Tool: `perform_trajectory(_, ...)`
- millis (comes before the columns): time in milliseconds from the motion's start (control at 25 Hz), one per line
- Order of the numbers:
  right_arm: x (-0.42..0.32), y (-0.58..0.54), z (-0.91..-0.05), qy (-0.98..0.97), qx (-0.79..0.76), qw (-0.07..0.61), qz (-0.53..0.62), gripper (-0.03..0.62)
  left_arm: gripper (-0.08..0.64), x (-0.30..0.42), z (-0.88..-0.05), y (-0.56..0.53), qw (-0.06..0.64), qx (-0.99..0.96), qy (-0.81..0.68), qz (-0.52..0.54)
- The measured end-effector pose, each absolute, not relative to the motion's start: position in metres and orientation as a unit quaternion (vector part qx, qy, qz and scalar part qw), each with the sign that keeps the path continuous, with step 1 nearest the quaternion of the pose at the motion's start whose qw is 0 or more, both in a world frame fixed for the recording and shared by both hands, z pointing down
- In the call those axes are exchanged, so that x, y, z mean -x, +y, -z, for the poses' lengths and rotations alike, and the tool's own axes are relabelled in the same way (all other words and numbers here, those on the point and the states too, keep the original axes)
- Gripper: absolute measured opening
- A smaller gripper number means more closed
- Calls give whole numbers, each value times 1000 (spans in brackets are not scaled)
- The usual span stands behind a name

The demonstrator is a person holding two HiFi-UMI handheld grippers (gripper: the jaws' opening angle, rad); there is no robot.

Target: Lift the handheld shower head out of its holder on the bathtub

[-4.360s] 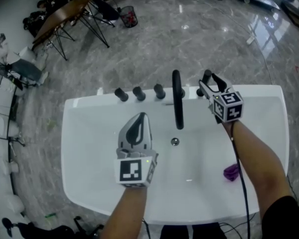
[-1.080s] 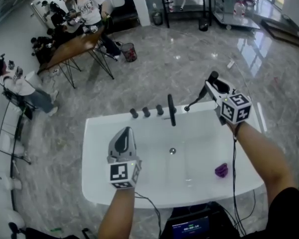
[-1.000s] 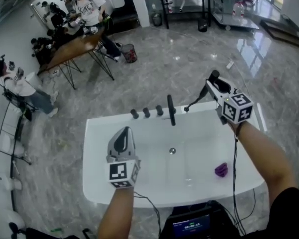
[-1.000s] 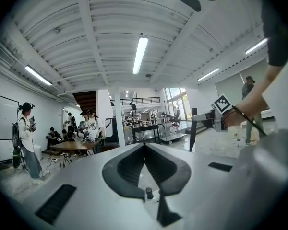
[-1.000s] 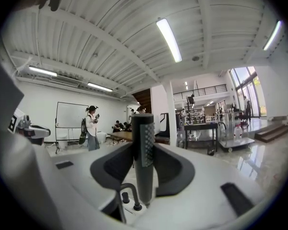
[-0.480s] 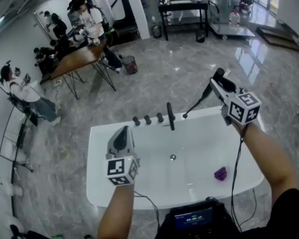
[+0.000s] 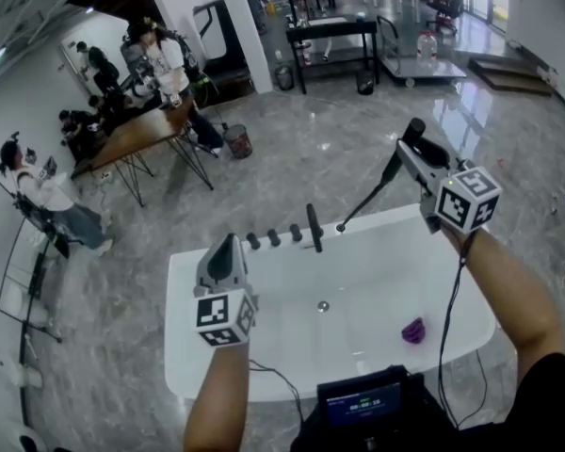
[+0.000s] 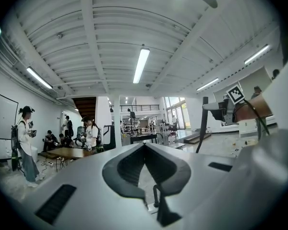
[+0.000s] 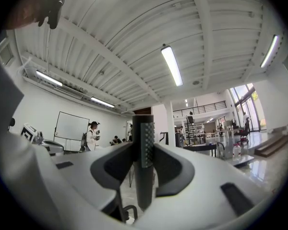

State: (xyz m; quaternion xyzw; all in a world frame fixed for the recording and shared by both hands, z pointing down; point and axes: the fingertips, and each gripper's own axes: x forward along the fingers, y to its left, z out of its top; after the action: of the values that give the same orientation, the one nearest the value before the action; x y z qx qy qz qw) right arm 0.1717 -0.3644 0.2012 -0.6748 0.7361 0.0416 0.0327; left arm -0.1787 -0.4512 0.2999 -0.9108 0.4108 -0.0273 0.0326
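Observation:
The white bathtub [image 7: 184, 347] fills the lower middle of the head view. My right gripper [image 7: 420, 151] is high above the tub's far right rim and is shut on the black stick-shaped shower head [image 7: 395, 166]. Its thin hose [image 7: 363, 205] slants down to the far rim. In the right gripper view the shower head [image 9: 144, 171] stands upright between the pads, nozzle strip facing me. My left gripper [image 7: 225, 245] hovers over the tub's left half, shut and holding nothing. In the left gripper view its closed jaw tips [image 8: 144, 145] touch, and the shower head [image 8: 201, 128] shows at the right.
A black spout [image 7: 313, 226] and three knobs [image 7: 273, 237] line the tub's far rim. A drain [image 7: 323, 305] and a purple object [image 7: 412, 330] lie in the tub. A small screen [image 7: 363, 409] sits below the near rim. People sit at a table [image 7: 132, 135] far left.
Both grippers have risen. The right one has carried the shower head higher above the rim, with the hose stretching out below it. The head view has tilted up to show more of the room.

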Motion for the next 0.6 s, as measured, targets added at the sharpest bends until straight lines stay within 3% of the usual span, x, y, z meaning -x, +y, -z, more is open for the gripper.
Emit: perform_trajectory(600,-178,-294,-139,733,672,69,-82,141,8,184,-272,-415,45,912,408,10)
